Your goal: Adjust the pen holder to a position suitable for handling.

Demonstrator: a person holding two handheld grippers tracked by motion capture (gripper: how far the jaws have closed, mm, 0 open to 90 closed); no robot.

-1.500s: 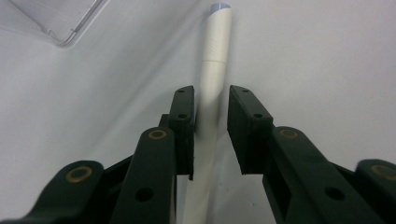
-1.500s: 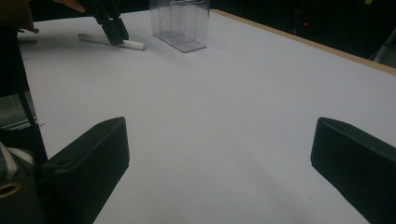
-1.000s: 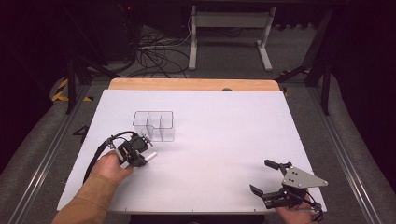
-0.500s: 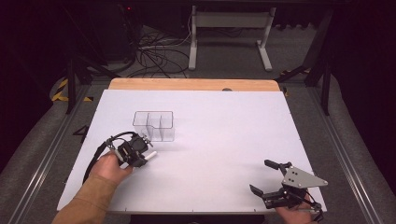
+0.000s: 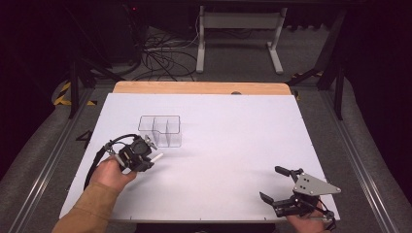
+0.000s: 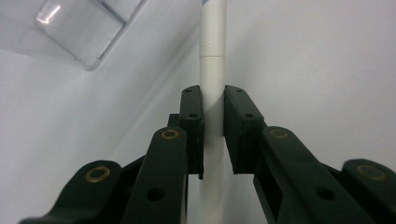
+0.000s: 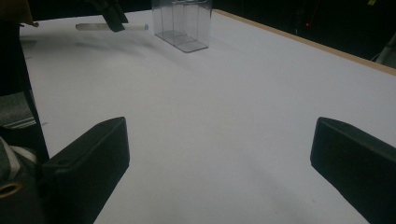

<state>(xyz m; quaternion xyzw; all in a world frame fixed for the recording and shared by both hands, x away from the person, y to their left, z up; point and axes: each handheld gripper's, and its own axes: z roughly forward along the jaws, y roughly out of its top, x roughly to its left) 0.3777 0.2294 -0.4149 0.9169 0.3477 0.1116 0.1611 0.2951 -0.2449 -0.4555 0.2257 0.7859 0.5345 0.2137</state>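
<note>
- Risk: the white marker [image 6: 212,70] is round and smooth and pinched mid-shaft, so it may pivot or slip between the pads.
- Risk: the clear divided organizer [image 5: 161,130] is light; a tip striking its rim could tip or shove it.
- Left tongs [image 5: 150,154]: clamped on the marker, near-left on the white surface [image 5: 233,141], just short of the organizer.
- Right tongs [image 5: 278,183]: spread, empty, near-right.
- Marker: slim white cylinder with a seam ring, lying roughly level.

Left gripper [image 5: 145,156] seemingly clamps a white pen [image 5: 155,157] beside the clear organizer [image 5: 160,130].
</note>
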